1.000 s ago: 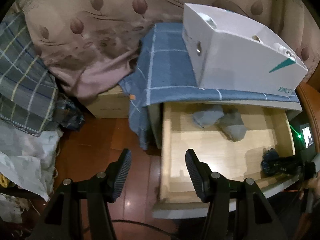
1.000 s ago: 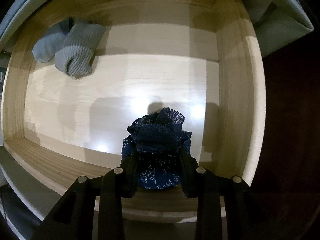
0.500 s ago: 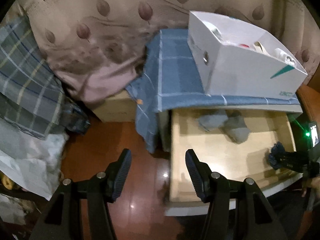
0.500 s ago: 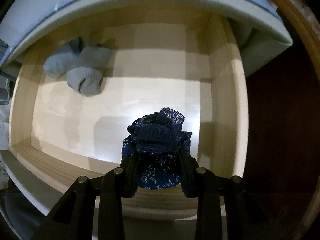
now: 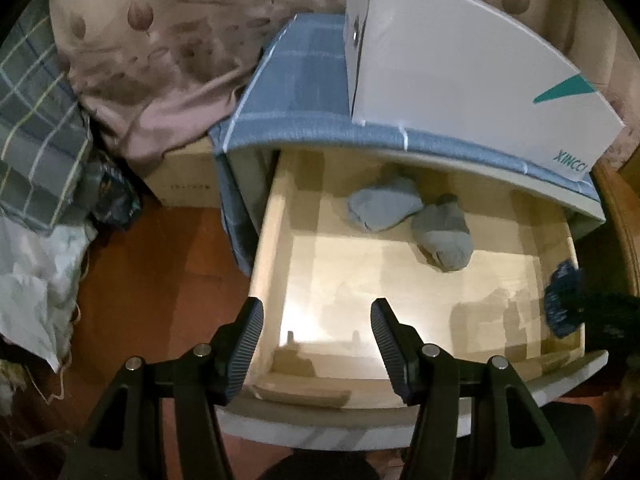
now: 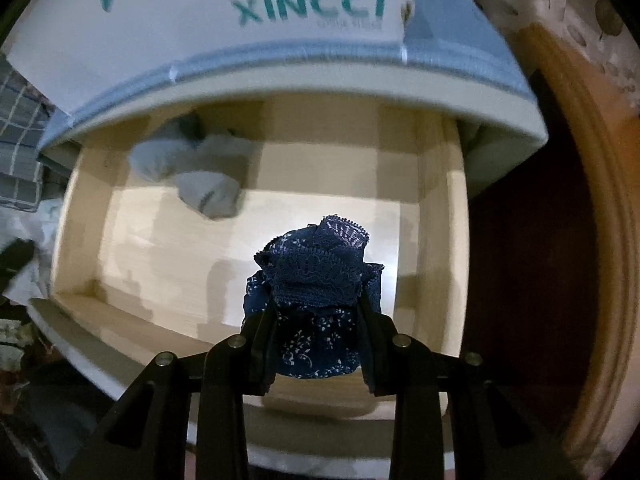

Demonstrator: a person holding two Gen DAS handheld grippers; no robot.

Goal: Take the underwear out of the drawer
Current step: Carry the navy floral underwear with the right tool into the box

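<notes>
The pale wooden drawer (image 5: 400, 384) (image 6: 428, 208) stands pulled out under a blue checked cloth. My right gripper (image 6: 318, 308) is shut on dark blue lace underwear (image 6: 316, 276), which hangs clear above the drawer floor. From the left wrist view the same underwear (image 5: 562, 300) shows at the drawer's right side, with the dark right gripper behind it. My left gripper (image 5: 316, 324) stands open and empty over the drawer's front left corner. Two grey rolled socks (image 5: 408, 220) (image 6: 200, 176) lie at the back of the drawer.
A white XINCCI box (image 5: 460, 68) (image 6: 248, 12) sits on the blue cloth (image 5: 296, 92) above the drawer. To the left are a pink leaf-print cover (image 5: 152, 72), a cardboard box (image 5: 188, 180), plaid fabric (image 5: 32, 128) and white bags (image 5: 36, 292) on the red-brown floor. Dark wood furniture (image 6: 592, 240) flanks the right.
My right gripper has risen with the underwear, so the drawer looks smaller and the white box has come into view. My left gripper has come down closer over the drawer's front left corner.
</notes>
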